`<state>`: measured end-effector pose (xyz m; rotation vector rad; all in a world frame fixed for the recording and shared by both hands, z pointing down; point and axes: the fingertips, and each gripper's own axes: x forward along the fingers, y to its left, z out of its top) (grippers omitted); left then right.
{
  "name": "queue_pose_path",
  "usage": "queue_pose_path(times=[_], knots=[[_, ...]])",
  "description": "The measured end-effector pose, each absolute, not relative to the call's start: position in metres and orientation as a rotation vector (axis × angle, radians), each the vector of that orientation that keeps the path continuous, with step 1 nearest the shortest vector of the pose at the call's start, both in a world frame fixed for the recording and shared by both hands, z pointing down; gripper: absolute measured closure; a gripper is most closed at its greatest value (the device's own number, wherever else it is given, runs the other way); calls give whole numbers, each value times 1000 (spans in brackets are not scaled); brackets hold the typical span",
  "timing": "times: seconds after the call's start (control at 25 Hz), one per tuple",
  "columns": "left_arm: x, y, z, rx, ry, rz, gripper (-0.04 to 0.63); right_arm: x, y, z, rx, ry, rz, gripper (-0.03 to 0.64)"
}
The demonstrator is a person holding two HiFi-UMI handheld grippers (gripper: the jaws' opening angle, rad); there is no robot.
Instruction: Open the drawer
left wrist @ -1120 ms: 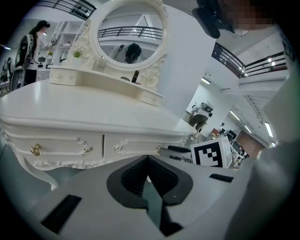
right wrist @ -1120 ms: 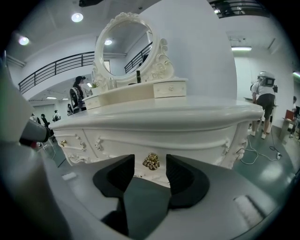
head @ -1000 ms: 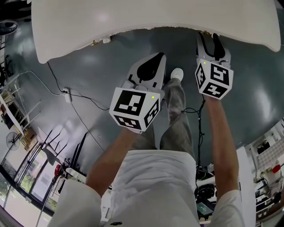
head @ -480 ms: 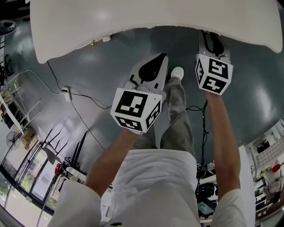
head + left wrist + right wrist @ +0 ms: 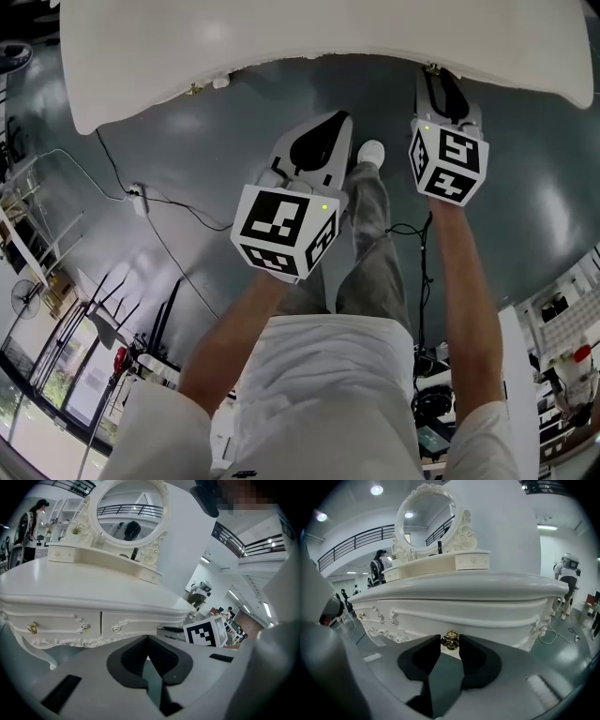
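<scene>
Quick update from the dressing table (image 5: 454, 590). Compared with a second ago, the big change is my right gripper (image 5: 450, 638). Back then it sat a little short of the table's front edge with its jaws spread wide. Now it's tucked in closer under that edge, and the jaws have just been closing. The little gold knob (image 5: 450, 641) is right between them and the black pads sit against it on both sides. So it's about half closed, with a proper hold on the knob.

The drawer (image 5: 487, 618) hasn't budged. It's at the front of the table, below the top, and its face is flush with the rest of the carved front, same as before. The knob is on that face, near the lower edge.

My left gripper (image 5: 148, 637) is pretty much where it was, hanging out in front of the table and lower than the tabletop, off to the left of the right one. Its jaws are pressed together at the tips with nothing in them. It isn't touching the table at all.

The oval mirror (image 5: 425, 517) stands at the back of the tabletop, same as ever. From above, the grey floor (image 5: 187, 159) under the table and my shoe (image 5: 372, 152) between the two grippers look unchanged.
</scene>
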<state>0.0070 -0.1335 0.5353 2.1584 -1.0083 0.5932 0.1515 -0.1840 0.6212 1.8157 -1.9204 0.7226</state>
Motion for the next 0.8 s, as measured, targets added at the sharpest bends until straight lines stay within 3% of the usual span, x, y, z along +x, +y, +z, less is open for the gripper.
queue_pose_path(times=[0.8], knots=[[18,-109,530,2181,-1007,583,588,146,-121,626,1787,-1921,762,482]])
